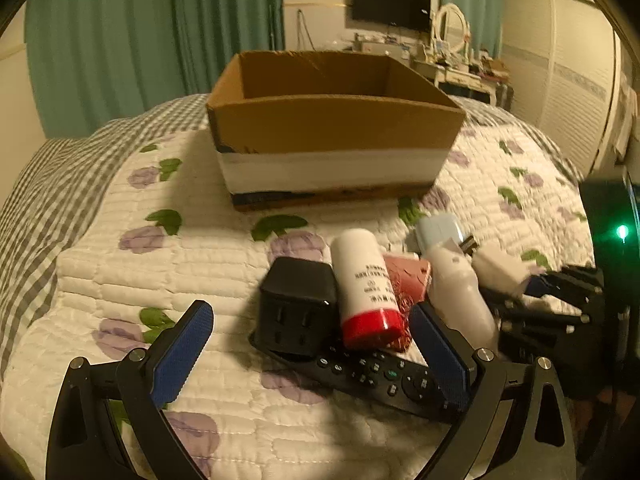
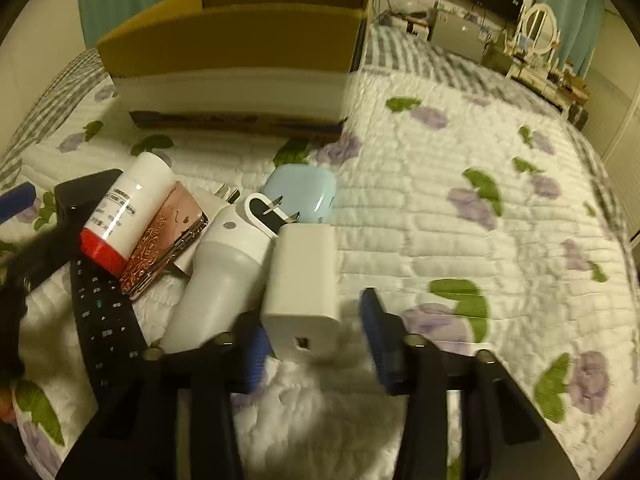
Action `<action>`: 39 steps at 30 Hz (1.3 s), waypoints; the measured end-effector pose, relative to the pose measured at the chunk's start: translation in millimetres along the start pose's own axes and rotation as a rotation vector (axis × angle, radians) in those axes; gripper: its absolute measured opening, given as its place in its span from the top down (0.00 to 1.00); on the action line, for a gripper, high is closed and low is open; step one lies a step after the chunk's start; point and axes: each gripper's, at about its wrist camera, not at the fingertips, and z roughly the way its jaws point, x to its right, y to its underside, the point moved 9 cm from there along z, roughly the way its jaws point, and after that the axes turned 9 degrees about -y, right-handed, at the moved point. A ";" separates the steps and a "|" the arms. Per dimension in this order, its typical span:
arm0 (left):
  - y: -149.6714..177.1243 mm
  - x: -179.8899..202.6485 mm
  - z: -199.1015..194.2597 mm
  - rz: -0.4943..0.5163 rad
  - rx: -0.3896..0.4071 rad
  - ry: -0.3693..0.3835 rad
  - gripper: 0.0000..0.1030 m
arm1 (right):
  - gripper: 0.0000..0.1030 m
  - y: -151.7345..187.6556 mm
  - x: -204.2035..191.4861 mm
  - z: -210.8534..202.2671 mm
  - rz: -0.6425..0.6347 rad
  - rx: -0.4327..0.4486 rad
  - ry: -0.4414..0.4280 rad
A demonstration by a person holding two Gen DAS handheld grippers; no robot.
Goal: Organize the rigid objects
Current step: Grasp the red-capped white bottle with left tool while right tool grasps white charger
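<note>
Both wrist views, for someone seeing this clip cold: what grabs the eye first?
A big open cardboard box sits on the flowered quilt, behind a huddle of small items. In that pile, the white bottle with a red cap lies beside a black plug adapter and over a black remote. The open right gripper straddles a white charger; the left gripper is open too.

Teal curtains (image 1: 120, 32); wall television (image 1: 390, 5); floral quilt (image 1: 120, 264)

A quilted floral bed (image 1: 120, 280) carries a cardboard box (image 1: 332, 128), remote (image 1: 372, 372) and white charger (image 2: 304, 280).
</note>
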 end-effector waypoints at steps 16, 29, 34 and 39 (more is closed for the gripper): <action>3.7 38.1 2.7 0.052 -0.042 0.061 0.42 | 0.73 -5.1 14.0 -34.2 0.127 0.119 -0.050; 12.2 69.4 21.8 0.150 -0.104 0.165 0.65 | 0.73 -2.2 12.2 -31.1 0.119 0.107 -0.058; 7.7 66.6 21.9 0.119 -0.101 0.170 0.65 | 0.73 -1.3 12.3 -30.2 0.119 0.105 -0.052; 2.0 61.6 11.6 0.096 -0.088 0.148 0.65 | 0.73 -1.1 13.0 -36.6 0.115 0.118 -0.056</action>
